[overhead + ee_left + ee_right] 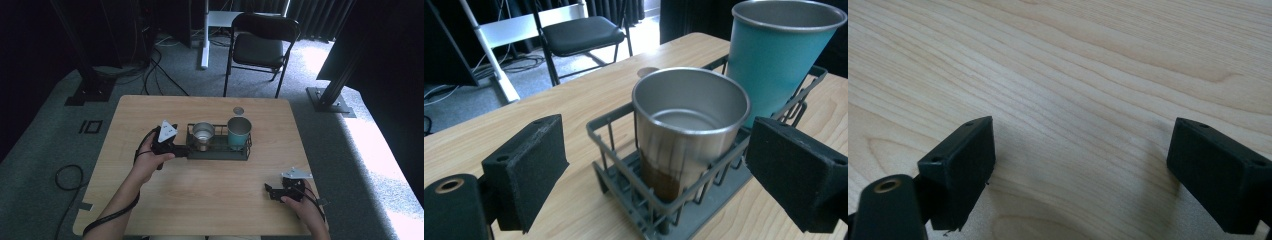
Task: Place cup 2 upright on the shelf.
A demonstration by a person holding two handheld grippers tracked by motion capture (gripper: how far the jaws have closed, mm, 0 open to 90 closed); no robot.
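Nearest the person, the right gripper [280, 191] rests low over bare table [200, 200], well apart from the rack, its fingers [958, 170] spread wide with only wood grain between them.

Farther in, the left gripper [182, 149] sits at the rack's [220, 152] left end, fingers [524, 170] open and holding nothing. The grey wire rack lies level, its long axis running left to right across the table. A steel cup [689, 130] stands upright in the rack's near end, straight ahead between the open fingers but beyond them, untouched. A teal cup [774, 55] stands upright in the rack's far end.

Past the rack lies a small round disc [238, 110], too small to identify.
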